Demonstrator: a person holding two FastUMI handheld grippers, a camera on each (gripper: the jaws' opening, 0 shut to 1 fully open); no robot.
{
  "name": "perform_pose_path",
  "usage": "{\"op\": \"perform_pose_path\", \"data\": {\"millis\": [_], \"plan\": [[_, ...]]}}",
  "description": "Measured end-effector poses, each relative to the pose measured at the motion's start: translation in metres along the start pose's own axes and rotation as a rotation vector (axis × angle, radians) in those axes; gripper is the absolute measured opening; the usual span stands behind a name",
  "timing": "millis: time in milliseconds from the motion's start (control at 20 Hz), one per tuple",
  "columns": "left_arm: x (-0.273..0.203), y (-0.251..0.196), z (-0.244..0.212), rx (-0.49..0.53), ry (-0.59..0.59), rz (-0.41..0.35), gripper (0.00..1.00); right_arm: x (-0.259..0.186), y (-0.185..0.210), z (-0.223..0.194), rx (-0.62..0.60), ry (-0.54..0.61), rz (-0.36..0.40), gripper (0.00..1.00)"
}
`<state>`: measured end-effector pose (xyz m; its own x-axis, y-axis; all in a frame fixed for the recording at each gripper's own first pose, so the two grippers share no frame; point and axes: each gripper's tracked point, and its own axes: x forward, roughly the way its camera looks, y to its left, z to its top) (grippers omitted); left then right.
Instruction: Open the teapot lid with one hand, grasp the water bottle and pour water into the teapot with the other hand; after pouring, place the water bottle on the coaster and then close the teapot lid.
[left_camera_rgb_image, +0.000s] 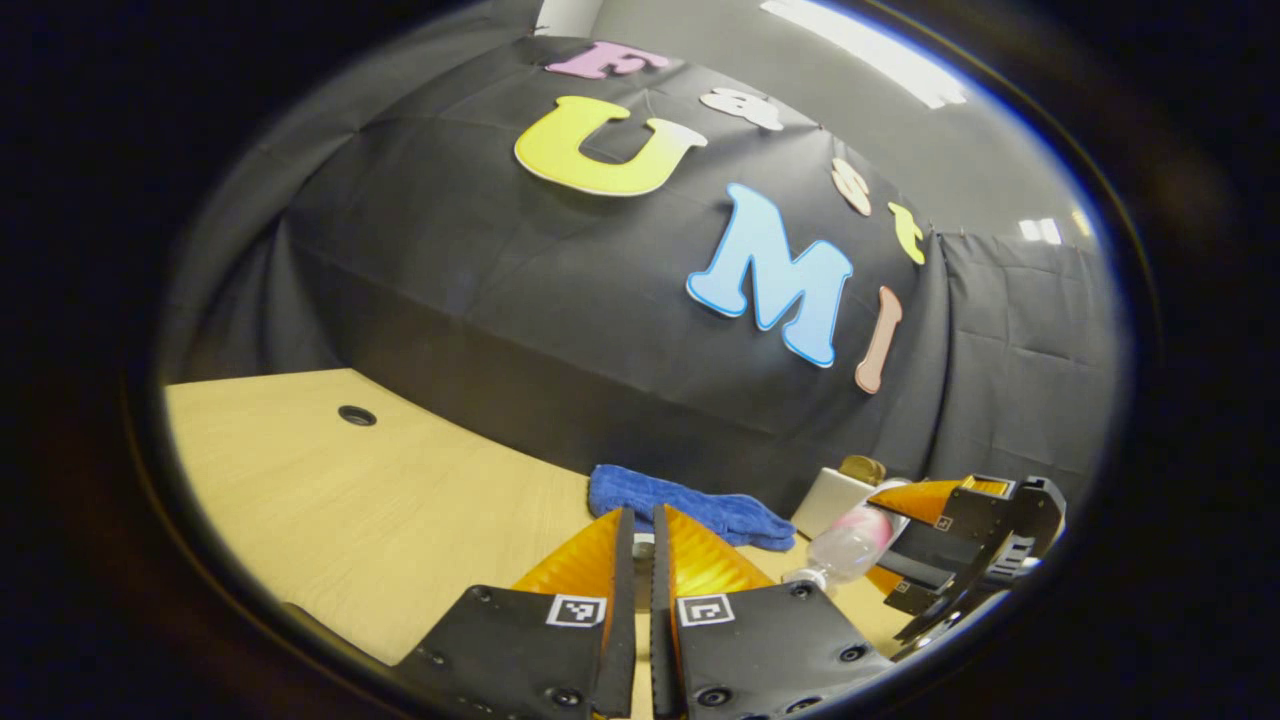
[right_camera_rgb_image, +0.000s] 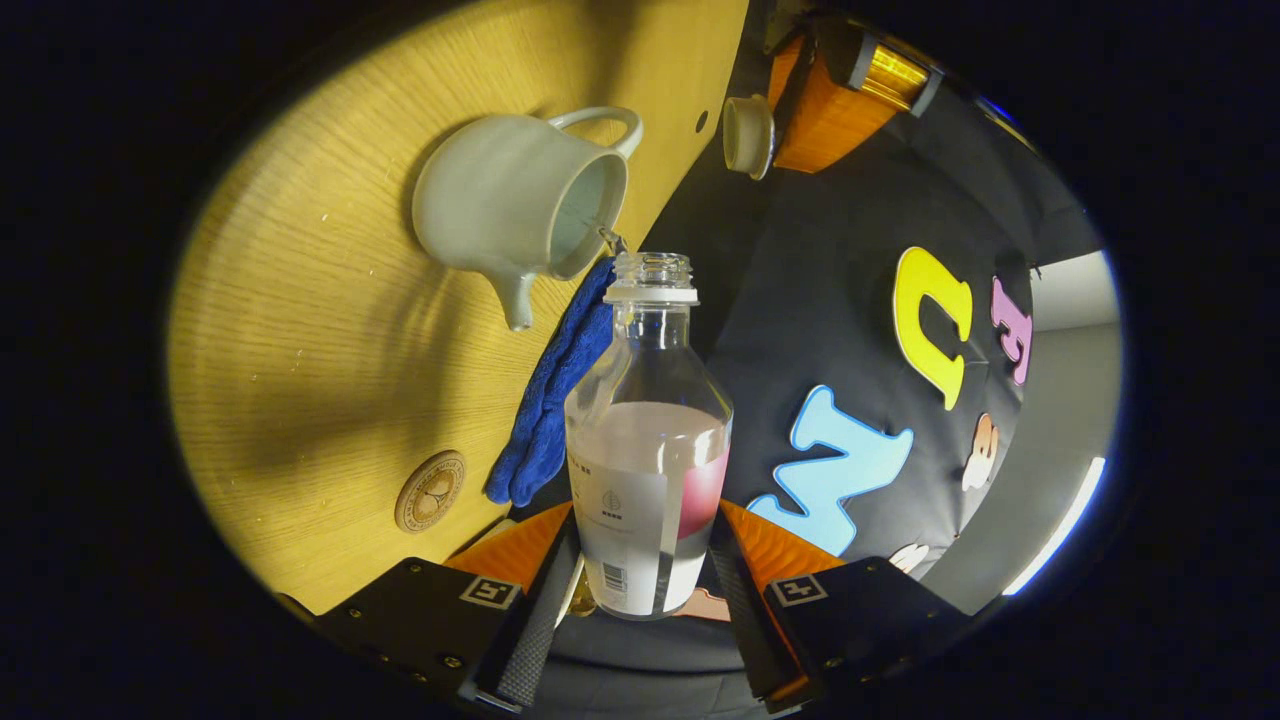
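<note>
Two steps done: the left gripper pinches the lid at one o'clock; the right gripper clamps the tilted water bottle, pouring into the teapot. The coaster waits at eight o'clock.

Blue cloth beyond nearly closed left gripper

Counter: pale matt wood grain. Teapot, upper left: smooth glazed ceramic. Water bottle, centre: clear glossy plastic. Cloth: blue, fuzzy. Coaster: wood.
</note>
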<state>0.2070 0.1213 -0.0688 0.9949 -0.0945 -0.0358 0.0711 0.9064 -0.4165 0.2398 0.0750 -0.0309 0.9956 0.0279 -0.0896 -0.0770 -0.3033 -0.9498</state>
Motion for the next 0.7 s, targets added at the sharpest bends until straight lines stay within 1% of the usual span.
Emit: {"op": "perform_pose_path", "data": {"millis": [150,300,500,700], "plan": [[0.002,0.003,-0.003,-0.021,0.002,0.001,0.12,-0.002,-0.006,0.007,-0.070,-0.009,-0.034,0.76],[0.004,0.004,-0.005,-0.033,0.005,0.002,0.12,0.000,-0.009,0.013,-0.108,-0.020,-0.044,0.76],[0.005,0.005,-0.007,-0.043,0.012,0.000,0.12,-0.001,-0.025,0.018,-0.186,-0.026,-0.093,0.76],[0.004,0.004,-0.011,-0.050,0.018,-0.004,0.12,-0.001,-0.029,0.018,-0.223,-0.026,-0.116,0.75]]}}
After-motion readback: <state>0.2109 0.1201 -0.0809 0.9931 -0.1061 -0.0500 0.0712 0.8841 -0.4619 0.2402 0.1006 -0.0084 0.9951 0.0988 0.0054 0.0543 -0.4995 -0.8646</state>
